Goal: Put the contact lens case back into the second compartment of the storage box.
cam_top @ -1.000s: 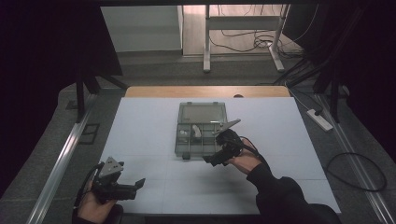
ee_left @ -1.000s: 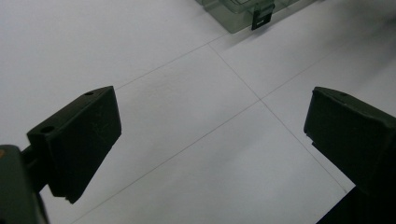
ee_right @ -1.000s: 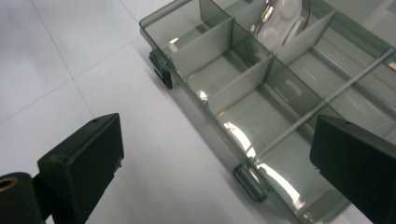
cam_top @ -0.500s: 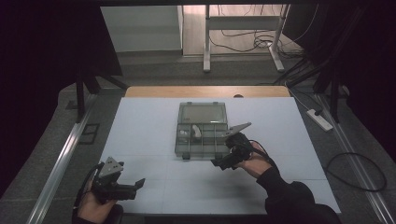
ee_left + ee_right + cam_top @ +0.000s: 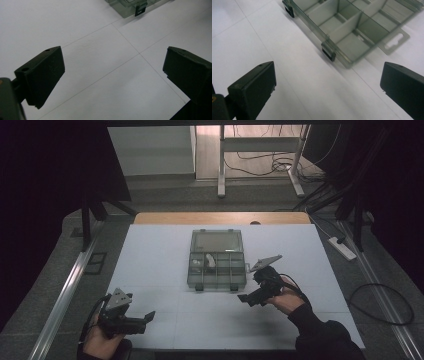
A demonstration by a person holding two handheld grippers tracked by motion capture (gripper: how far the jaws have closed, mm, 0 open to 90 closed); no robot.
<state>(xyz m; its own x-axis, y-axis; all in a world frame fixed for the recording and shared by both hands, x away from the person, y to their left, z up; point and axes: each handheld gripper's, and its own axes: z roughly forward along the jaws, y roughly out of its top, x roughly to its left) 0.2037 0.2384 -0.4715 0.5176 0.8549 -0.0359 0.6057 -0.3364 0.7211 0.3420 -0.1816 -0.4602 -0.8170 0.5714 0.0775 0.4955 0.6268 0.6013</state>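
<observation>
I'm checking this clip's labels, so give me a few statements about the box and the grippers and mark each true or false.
1. The compartment box lies open on the table. True.
2. The right gripper grips the box's latch. False: its jaws stand wide apart above bare table, near the box.
3. The left gripper is open and holds nothing. True.
4. Every compartment is bare. False: a small white item lies in one.

You work at a white table [image 5: 165, 250]; beyond it, grey floor [image 5: 165, 195], a desk frame [image 5: 260, 150], cables [image 5: 260, 167], dark curtains [image 5: 45, 165].
</observation>
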